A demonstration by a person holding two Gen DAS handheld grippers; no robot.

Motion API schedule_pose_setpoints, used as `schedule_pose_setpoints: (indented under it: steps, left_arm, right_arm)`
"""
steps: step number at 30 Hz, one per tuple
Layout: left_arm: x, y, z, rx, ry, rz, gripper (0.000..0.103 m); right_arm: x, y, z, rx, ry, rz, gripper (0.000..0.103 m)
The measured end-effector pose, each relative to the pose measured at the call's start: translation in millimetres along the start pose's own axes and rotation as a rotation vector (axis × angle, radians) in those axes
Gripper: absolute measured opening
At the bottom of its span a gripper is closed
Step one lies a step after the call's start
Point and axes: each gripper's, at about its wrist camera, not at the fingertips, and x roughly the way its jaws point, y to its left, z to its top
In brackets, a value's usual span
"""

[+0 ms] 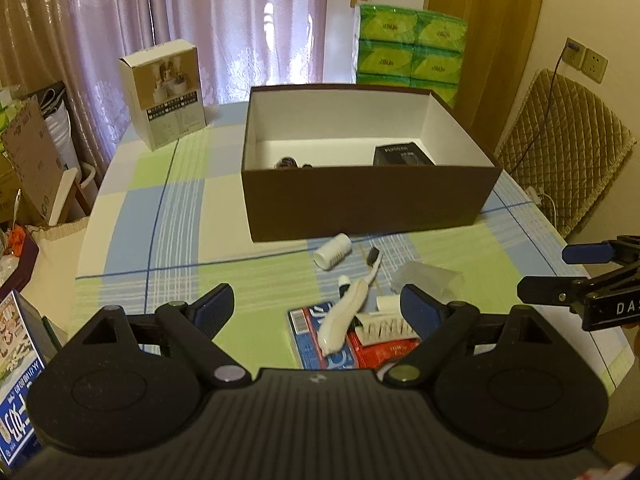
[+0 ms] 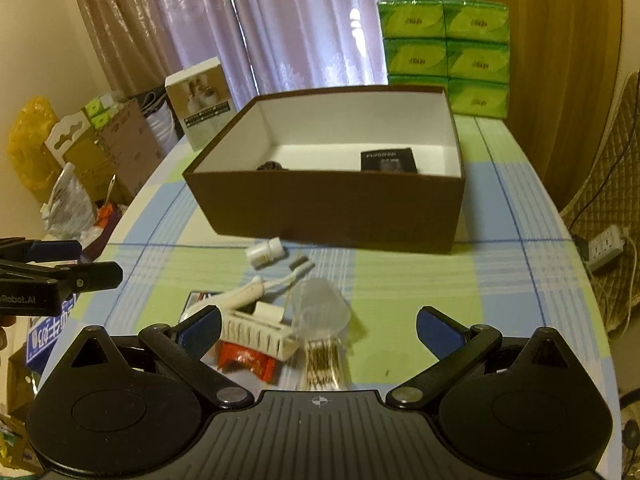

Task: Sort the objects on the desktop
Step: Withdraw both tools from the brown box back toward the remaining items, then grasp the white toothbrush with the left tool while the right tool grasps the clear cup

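Both grippers have their fingers spread wide, with nothing between them. Left gripper (image 1: 316, 304) hovers low over the near part of the table (image 1: 132, 216), and its blue pads stand on each side of a small heap of objects. Right gripper (image 2: 318, 326) hovers beside it, also above this heap, and its tips appear at the right edge of the left view.

On the far left of the table stands a white carton (image 1: 164, 94), upright, near the curtain (image 1: 224, 28). To the right of it, in the middle, is the big brown box (image 1: 360, 196), open at the top and white inside. In its left part lies a small dark thing which I cannot identify, and in its right part a black packet (image 1: 402, 156) leans on the bottom.

Just in front of the box a white bottle (image 1: 333, 251) lies on its side. Near it is a toothbrush (image 1: 352, 304) with a dark head, and its handle rests across a blue packet (image 1: 308, 332). A red packet (image 1: 384, 350) touches the blue one on the right. In the right view a white ribbed tray (image 2: 258, 334) lies on the red packet, and to the right of it a clear cup (image 2: 320, 308) lies over a bundle of cotton swabs (image 2: 322, 364).

Behind the box, on the right, green tissue packs (image 1: 412, 48) are stacked. A quilted chair (image 1: 560, 152) stands at the right side of the table.
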Motion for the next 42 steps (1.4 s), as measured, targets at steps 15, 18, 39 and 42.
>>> schedule_pose_setpoints:
  steps: [15,18,39,42]
  left_arm:
    - [21,-5,-7,0.02,0.059,-0.018,0.086]
    - [25,-5,-7,0.022,0.069,-0.024,0.085]
    - [74,3,-3,0.066,0.146,-0.069,0.073]
    - [88,1,0,0.101,0.159,-0.085,0.068]
  right_arm:
    - [19,-3,-10,0.006,0.054,-0.005,0.101]
    - [22,-3,-10,0.01,0.059,-0.008,0.101]
    - [70,-3,1,-0.039,0.104,-0.027,0.094]
    - [85,-4,5,-0.059,0.119,-0.024,0.088]
